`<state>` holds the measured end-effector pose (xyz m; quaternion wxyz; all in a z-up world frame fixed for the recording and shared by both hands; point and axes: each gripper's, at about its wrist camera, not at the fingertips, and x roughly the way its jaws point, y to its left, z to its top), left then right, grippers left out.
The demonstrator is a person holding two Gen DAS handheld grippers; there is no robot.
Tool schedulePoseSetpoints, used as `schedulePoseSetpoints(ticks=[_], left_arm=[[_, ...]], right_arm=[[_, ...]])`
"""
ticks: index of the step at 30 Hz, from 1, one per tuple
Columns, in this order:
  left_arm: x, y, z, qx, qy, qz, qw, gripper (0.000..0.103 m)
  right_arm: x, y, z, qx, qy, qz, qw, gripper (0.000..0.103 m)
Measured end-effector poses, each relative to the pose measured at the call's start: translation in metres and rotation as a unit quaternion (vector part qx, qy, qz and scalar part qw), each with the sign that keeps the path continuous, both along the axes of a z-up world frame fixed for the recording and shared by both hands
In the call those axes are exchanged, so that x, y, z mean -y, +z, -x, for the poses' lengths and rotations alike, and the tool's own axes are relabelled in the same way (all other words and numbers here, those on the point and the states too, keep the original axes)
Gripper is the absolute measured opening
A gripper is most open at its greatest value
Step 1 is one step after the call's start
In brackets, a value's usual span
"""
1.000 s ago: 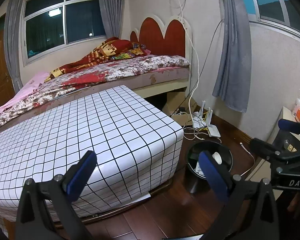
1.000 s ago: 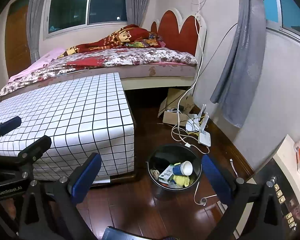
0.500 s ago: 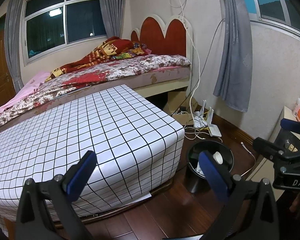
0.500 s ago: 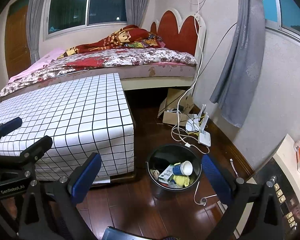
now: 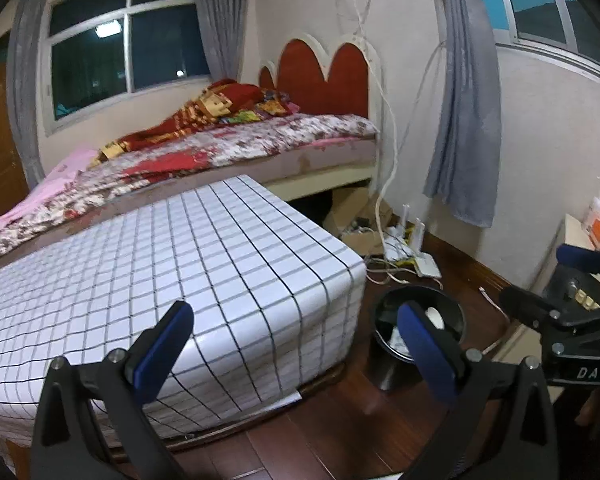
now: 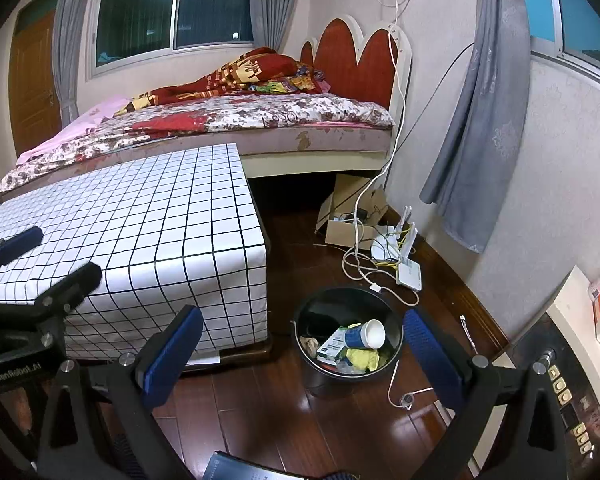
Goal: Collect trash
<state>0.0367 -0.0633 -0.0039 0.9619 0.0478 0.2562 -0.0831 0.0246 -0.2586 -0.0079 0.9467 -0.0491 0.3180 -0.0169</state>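
Observation:
A black round trash bin [image 6: 308, 316] stands on the dark wood floor right of the checkered table. It holds a blue paper cup [image 6: 366, 335], a small carton, yellow wrappers and other scraps. In the left wrist view the bin [image 5: 384, 344] is partly hidden behind my right fingertip. My right gripper [image 6: 300, 354] is open and empty, held above and in front of the bin. My left gripper [image 5: 296, 344] is open and empty, over the table's near right corner. Each gripper shows at the edge of the other's view.
A low table with a white black-grid cloth [image 6: 140, 232] sits left of the bin, a bed [image 6: 240, 120] behind it. A cardboard box [image 6: 348, 224], white routers [image 6: 408, 272] and loose cables lie by the wall. A cabinet [image 6: 560, 360] stands at right.
Both grippers stay open and empty. The left wrist view has shifted slightly; the right view is nearly unchanged.

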Motion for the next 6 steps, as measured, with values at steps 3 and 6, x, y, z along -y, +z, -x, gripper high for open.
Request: schedulePoseSetpoints(ticks=[3, 6], left_arm=[[-0.0034, 0.0028, 0.0007, 0.012, 0.007, 0.005, 0.9999, 0.102], [-0.0062, 0.0045, -0.0018, 0.01, 0.011, 0.013, 0.9998, 0.102]], right_arm=[[0.0004, 0.0001, 0.0, 0.0, -0.001, 0.002, 1.0, 0.102], [0.0001, 0.0004, 0.0, -0.001, -0.002, 0.002, 1.0, 0.102]])
